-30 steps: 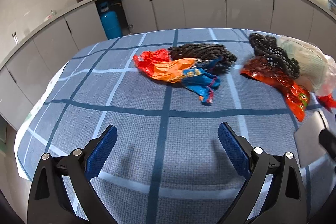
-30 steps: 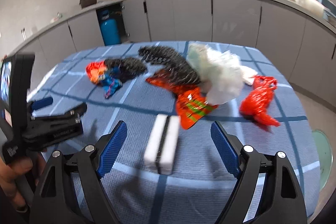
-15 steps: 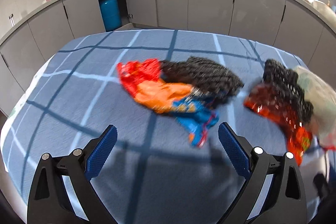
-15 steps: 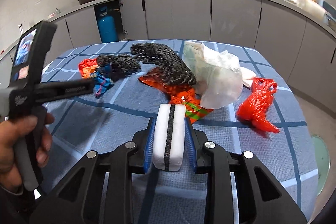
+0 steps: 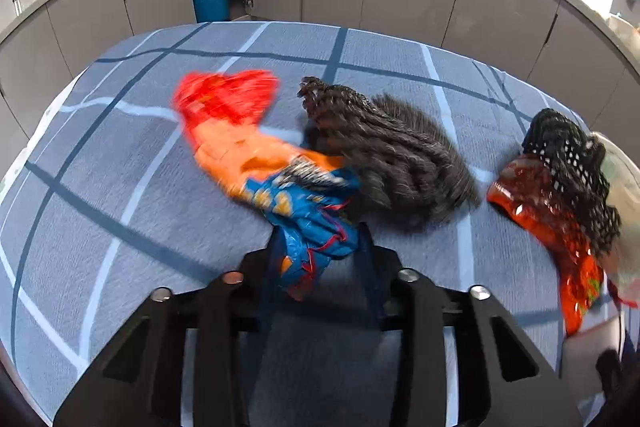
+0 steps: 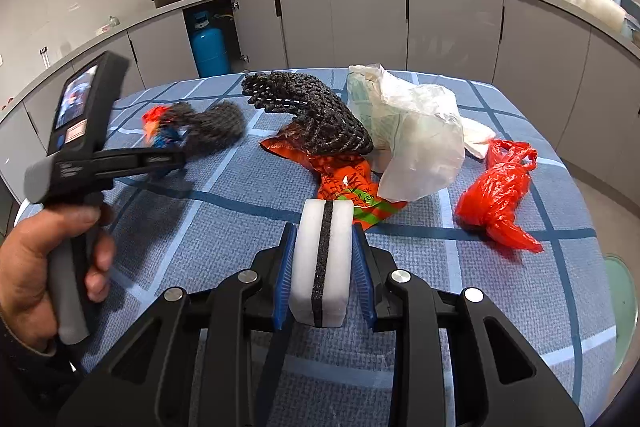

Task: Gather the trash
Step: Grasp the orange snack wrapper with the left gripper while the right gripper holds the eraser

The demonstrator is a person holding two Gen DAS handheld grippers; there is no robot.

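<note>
Tongs on the left [image 5: 318,259] pinch the blue tail of a crumpled orange-and-blue wrapper [image 5: 272,167] at centre frame on the desk [image 5: 120,187], beside a black mesh net [image 5: 392,155]. It looks feather-light, limp and slick, so a bunched fold seems the safest hold. Right tongs [image 6: 323,267] are pressed onto a white foam block [image 6: 322,259] with a dark middle strip, low centre; it seems light and squashy, best held across its flat sides. At left frame, the left hand [image 6: 44,267] grips its handle, reaching forward level over the desk.
</note>
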